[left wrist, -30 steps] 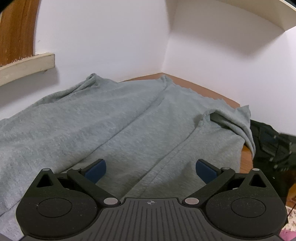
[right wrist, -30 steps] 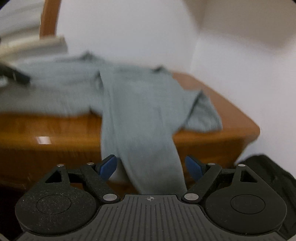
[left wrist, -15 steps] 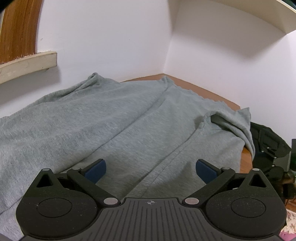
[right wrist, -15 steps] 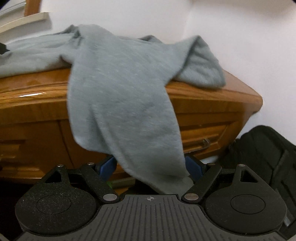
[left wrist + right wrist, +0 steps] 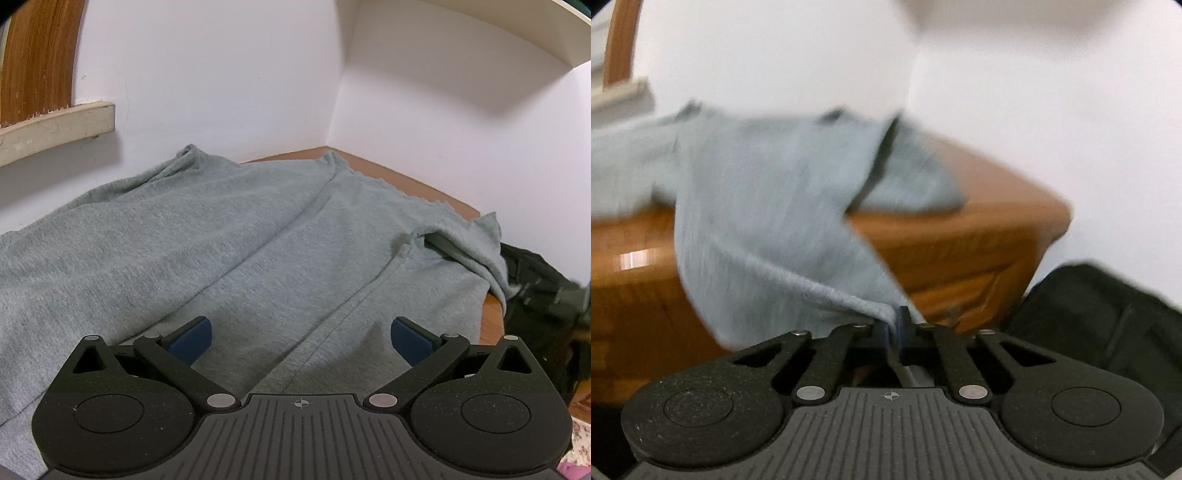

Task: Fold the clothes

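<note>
The garment (image 5: 258, 240) lies spread on the tabletop (image 5: 424, 184) in a wall corner — one part hangs over the front edge. A bag (image 5: 1108, 314) sits below, right of the tabletop.

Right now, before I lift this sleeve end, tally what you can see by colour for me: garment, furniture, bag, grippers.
Grey: 1, the grey garment, spread on top with one end hanging over the front.
Brown: 1, the wooden dresser.
Black: 3, the black bag, the left gripper open, the right gripper shut on the garment's hanging end.
Total: 5.
</note>
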Demonstrator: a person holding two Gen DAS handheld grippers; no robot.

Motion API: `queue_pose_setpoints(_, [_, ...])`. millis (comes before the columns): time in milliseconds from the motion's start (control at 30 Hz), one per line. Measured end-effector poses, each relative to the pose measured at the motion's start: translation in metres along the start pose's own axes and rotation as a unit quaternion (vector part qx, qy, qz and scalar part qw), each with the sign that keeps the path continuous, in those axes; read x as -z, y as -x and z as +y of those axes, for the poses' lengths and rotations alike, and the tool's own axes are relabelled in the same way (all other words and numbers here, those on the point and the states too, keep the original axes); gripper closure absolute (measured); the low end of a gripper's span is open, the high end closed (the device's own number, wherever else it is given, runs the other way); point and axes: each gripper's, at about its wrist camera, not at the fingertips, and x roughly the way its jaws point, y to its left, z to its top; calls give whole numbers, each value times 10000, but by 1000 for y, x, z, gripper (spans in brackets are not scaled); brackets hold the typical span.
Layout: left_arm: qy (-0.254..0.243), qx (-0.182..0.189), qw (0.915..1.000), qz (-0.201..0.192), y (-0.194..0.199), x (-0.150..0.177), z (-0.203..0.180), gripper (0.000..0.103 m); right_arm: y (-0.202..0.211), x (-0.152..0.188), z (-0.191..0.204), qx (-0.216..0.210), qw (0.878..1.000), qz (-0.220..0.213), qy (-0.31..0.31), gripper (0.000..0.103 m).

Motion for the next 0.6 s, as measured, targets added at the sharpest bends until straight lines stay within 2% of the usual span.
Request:
queue_pose_setpoints(133, [6, -5, 10000, 11, -1, 0, -1, 0, 21, -44, -15, 218, 9981, -562, 89, 99])
queue_pose_setpoints(267, [14, -1, 10000, 19, -1, 0, 0, 0, 18, -106, -25, 436, 9926, -1061, 398, 99])
queue_pose_setpoints(600, [30, 1, 10000, 39, -2, 2, 2, 0, -53, -254, 20, 665, 9734, -1590, 1507, 99])
